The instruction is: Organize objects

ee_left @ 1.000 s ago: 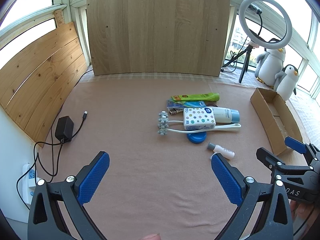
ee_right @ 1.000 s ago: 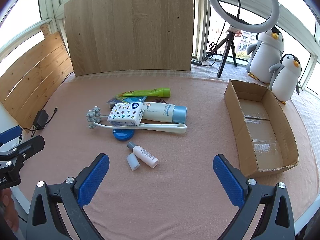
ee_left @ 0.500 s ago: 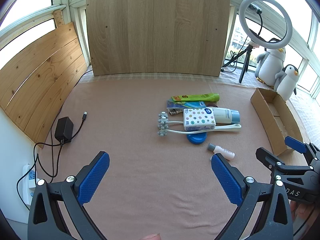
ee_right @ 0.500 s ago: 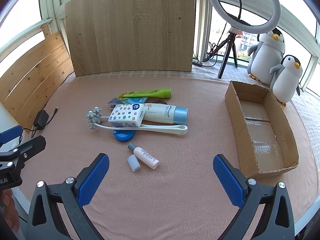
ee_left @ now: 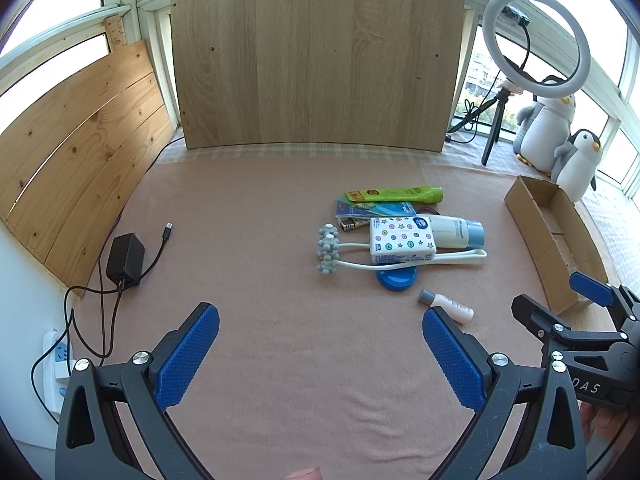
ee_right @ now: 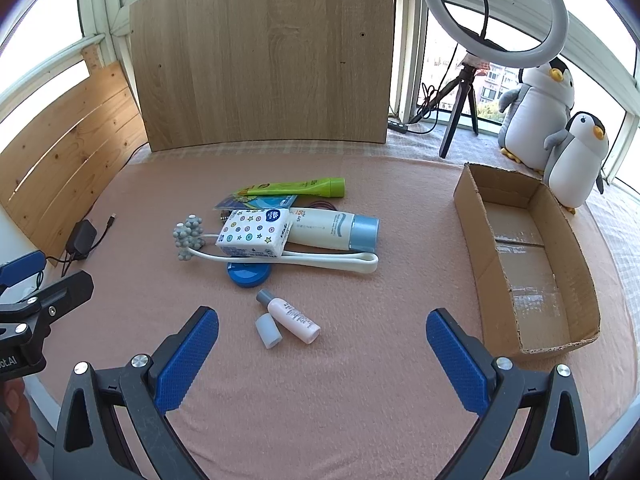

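The fingers (ee_left: 188,360) of the left gripper (ee_left: 320,356) are spread wide with nothing between them, above bare pink cloth on the tabletop (ee_left: 260,340). The fingers (ee_right: 456,364) of the right gripper (ee_right: 322,358) are spread just as wide and hold nothing.

Take the tissue pack (ee_right: 254,232) as the landmark. It lies on a white massager (ee_right: 320,260), whose grey knobbed head sticks out to the pack's left and whose loop runs out to its right. A blue lid (ee_right: 248,273) peeks out from under the pack's near edge. A white tube with a blue cap (ee_right: 334,228) lies touching the pack's right side. Beyond the pack lie a blue sachet (ee_right: 260,202) and, farther still, a green tube (ee_right: 296,188).

Nearer than the pack, just past the blue lid, a small pink bottle (ee_right: 294,320) lies on its side with a loose white cap (ee_right: 268,330) just beside it; both lie between the right gripper's fingers in its view.

Well to the right of the pack stands a cardboard box (ee_right: 480,240), open at the top. Far left of the pack a black charger (ee_left: 125,256) lies near the wooden boards.
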`<action>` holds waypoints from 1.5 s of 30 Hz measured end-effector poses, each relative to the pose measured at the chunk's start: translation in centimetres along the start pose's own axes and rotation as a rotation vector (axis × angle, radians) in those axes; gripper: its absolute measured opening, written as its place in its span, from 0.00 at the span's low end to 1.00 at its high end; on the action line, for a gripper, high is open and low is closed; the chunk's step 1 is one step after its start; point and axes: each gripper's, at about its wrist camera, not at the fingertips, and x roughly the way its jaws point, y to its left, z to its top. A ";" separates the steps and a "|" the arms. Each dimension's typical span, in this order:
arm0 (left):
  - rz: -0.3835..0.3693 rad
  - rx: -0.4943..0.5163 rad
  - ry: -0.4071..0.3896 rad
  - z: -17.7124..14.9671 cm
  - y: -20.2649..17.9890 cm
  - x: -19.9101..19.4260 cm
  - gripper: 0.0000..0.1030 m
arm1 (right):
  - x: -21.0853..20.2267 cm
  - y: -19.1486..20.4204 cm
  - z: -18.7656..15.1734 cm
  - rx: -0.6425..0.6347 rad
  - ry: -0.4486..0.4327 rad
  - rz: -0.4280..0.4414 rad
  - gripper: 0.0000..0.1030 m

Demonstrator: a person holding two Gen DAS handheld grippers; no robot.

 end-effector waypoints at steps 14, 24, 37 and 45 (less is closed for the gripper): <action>0.011 -0.019 0.023 0.2 0.8 2.2 1.00 | 1.7 -0.2 0.1 -0.008 0.029 0.001 0.99; 0.042 -0.005 0.073 -1.1 1.3 5.6 1.00 | 5.5 -0.9 -1.5 -0.117 0.090 -0.023 0.99; -0.063 0.015 0.148 -5.3 -0.3 11.6 1.00 | 10.4 -1.5 -4.2 -0.292 0.149 0.029 0.99; -0.068 -0.008 0.171 -5.3 0.2 12.1 1.00 | 10.3 -0.3 -3.6 -0.332 0.140 0.010 0.97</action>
